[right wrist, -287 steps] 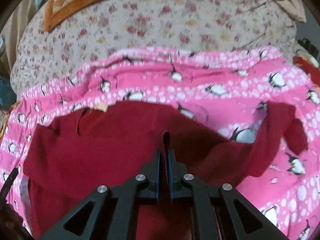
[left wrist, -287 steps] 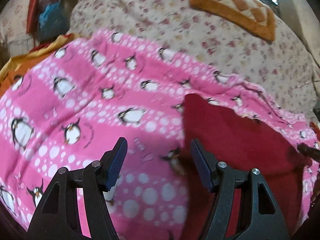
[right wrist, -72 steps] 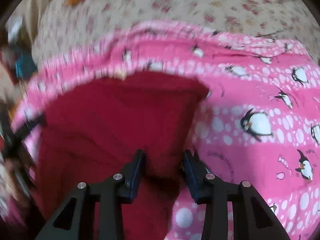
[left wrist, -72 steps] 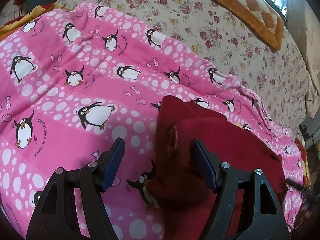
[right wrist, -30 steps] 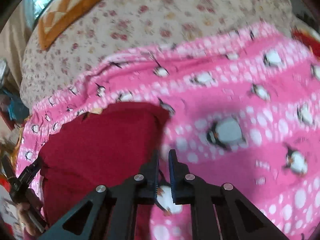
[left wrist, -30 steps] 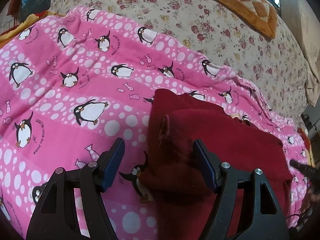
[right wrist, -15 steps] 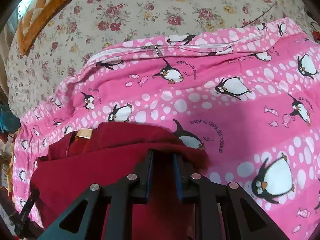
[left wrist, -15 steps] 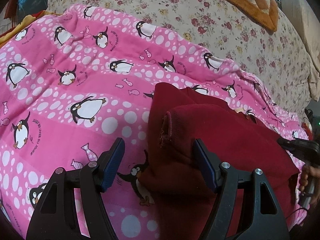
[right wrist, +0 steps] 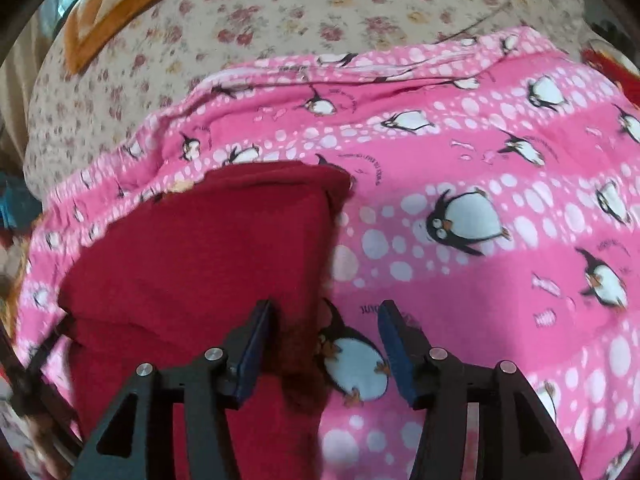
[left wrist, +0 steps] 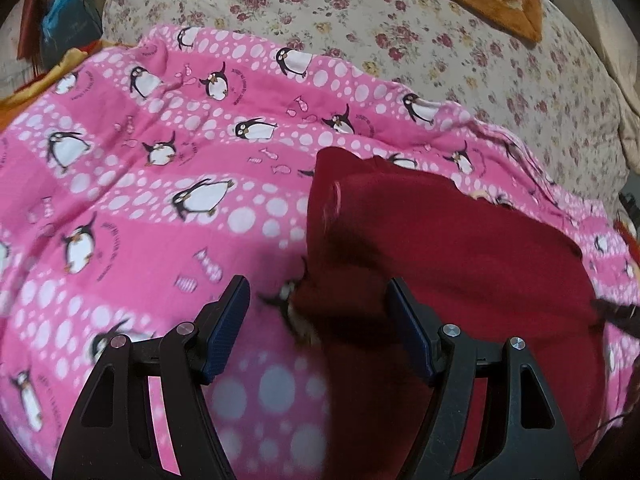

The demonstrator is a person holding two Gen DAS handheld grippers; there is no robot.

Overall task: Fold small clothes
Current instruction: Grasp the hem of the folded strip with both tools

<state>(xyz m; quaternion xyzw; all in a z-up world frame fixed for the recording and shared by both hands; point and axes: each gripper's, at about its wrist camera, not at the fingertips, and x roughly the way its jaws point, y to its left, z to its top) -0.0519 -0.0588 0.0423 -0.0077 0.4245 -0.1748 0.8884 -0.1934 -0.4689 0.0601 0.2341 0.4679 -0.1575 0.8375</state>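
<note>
Left wrist view: The left gripper [left wrist: 316,320] hangs over the near left edge of the red garment [left wrist: 460,248], jaws spread wide. The folded edge of the cloth lies between them, but neither pad presses on it; nothing is pinched. The garment lies partly folded on the pink penguin blanket [left wrist: 120,184], itself spread over a floral sheet [left wrist: 400,28]. A sleeve cuff [left wrist: 334,200] stands up at the garment's left fold. A dark blurred shape at the far right edge is probably the other tool; I cannot tell more.

Right wrist view: The right gripper [right wrist: 324,344] sits at the garment's [right wrist: 208,248] right edge, its jaws opening. The edge of the cloth and bare blanket [right wrist: 480,280] lie between them; the pads do not grip either. An orange quilted cushion [right wrist: 120,4] rests far back on the sheet [right wrist: 320,8].

Risks, as judged:
- The fold looks loose. With both tools free of the cloth, the top layer may spring back or slide.
- The raised cuff could catch a pad as the left tool closes, dragging the fold askew.
- A low pinch on either side may take the blanket with the garment, since the two lie in close contact.
- Blur in both views suggests motion; a hasty regrasp could miss the edge.
</note>
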